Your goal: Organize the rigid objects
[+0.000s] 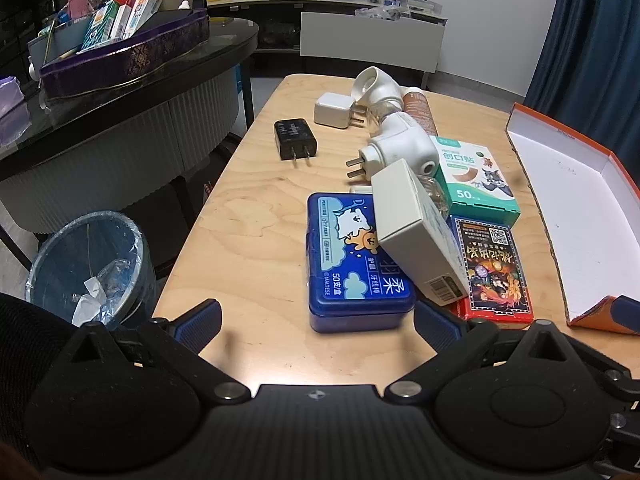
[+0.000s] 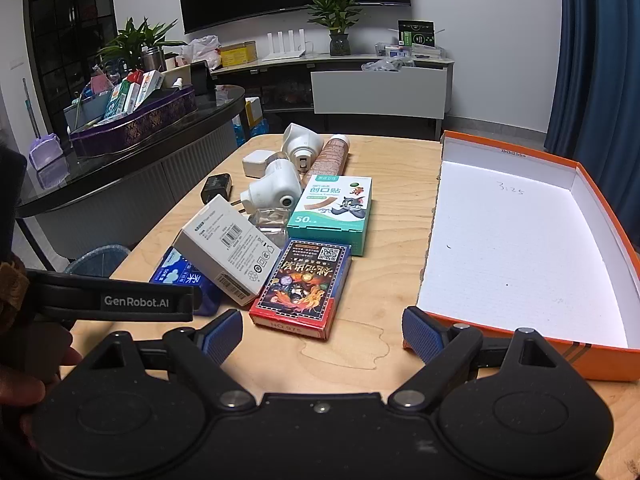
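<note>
One item is lying squarely ahead of each tool: the red card box (image 2: 301, 286) is sitting just beyond the right gripper (image 2: 322, 334), slightly left of its centreline, long axis running away from the jaws, its right edge well apart from the empty orange tray (image 2: 592, 184). The blue tin (image 1: 356, 264) is lying likewise before the left gripper (image 1: 318, 322), with a white carton (image 1: 416, 236) leaning on its right side. Both grippers are hovering low over the wooden table (image 2: 360, 352), jaws spread wide, gripping nothing. The right one is probably nearer the tray, so the card box looks like its first pick.
</note>
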`<state>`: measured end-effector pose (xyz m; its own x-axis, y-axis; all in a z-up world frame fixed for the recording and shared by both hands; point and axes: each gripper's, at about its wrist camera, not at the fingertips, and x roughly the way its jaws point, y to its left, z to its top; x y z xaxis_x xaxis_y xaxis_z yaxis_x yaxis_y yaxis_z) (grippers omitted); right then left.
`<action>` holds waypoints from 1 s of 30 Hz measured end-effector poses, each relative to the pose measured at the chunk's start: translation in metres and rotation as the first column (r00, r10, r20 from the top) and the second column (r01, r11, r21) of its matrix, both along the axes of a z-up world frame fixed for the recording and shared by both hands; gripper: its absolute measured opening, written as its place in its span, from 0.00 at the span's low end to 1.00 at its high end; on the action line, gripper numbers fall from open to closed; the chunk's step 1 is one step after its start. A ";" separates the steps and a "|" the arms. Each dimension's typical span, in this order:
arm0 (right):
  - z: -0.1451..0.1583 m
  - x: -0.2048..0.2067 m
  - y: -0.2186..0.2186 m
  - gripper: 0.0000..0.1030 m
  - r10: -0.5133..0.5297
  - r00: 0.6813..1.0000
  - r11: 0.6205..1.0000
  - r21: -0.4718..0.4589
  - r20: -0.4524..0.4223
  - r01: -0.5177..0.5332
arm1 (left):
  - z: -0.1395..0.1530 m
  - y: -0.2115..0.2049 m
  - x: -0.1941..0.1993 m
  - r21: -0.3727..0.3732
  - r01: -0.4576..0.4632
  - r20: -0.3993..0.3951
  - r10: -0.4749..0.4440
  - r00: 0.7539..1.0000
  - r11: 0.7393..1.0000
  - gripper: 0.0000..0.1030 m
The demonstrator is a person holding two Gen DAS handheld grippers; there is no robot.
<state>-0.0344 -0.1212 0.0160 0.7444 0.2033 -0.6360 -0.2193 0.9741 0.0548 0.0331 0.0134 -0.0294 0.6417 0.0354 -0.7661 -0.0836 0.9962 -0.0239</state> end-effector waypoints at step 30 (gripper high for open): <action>-0.015 0.040 0.020 0.99 0.061 0.997 0.998 0.006 -0.057 -0.061 | -0.016 0.013 0.037 0.013 0.064 0.017 -0.065 0.998 0.998 0.60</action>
